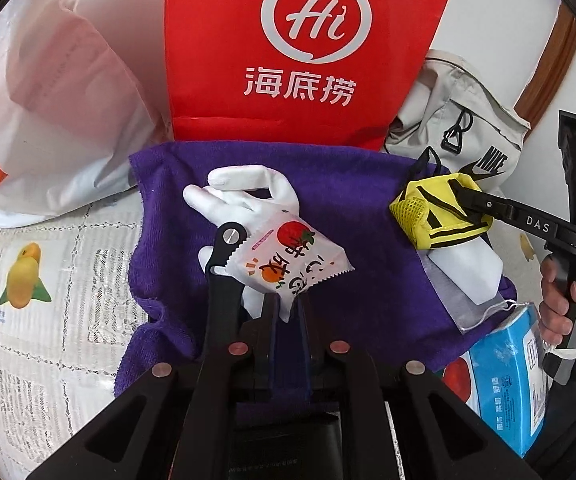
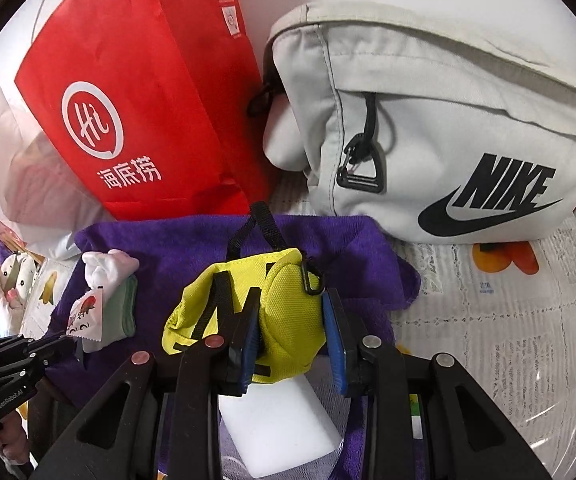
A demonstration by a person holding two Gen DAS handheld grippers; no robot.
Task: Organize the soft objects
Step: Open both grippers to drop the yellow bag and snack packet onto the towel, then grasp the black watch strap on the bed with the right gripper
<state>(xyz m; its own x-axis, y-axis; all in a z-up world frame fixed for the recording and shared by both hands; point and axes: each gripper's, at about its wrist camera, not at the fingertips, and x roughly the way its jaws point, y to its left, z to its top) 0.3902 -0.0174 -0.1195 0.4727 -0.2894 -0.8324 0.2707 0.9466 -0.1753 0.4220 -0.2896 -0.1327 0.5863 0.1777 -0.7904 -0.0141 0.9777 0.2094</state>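
A: Snack packet (image 1: pixel 288 264), strawberry print: where is it, left wrist view?
B: Pinched at its lower corner in the left claw (image 1: pixel 288 308), jaws nearly together. It hangs over a white glove (image 1: pixel 244 196) on the purple towel (image 1: pixel 352 216). Step in hand, I judge: carrying soft items to sort them.
A: Around it?
B: Red bag (image 1: pixel 308 52) and white plastic bag (image 1: pixel 60 92) behind; blue tissue pack (image 1: pixel 504 384) at the right edge of the view; the table (image 1: pixel 32 340) wears a fruit-print cover.
A: Right wrist view?
B: Yellow pouch (image 2: pixel 276 316) held between the blue pads (image 2: pixel 332 332) of the right claw (image 2: pixel 292 336), jaws part-open around it. A white foam block (image 2: pixel 280 432) lies beneath; grey Nike bag (image 2: pixel 448 140) stands behind.
A: Next move?
B: Probably a destination for each item; which bag is meant, I cannot tell. The pouch's black strap (image 2: pixel 260 224) could snag, and the upright bags crowd the towel's far edge.
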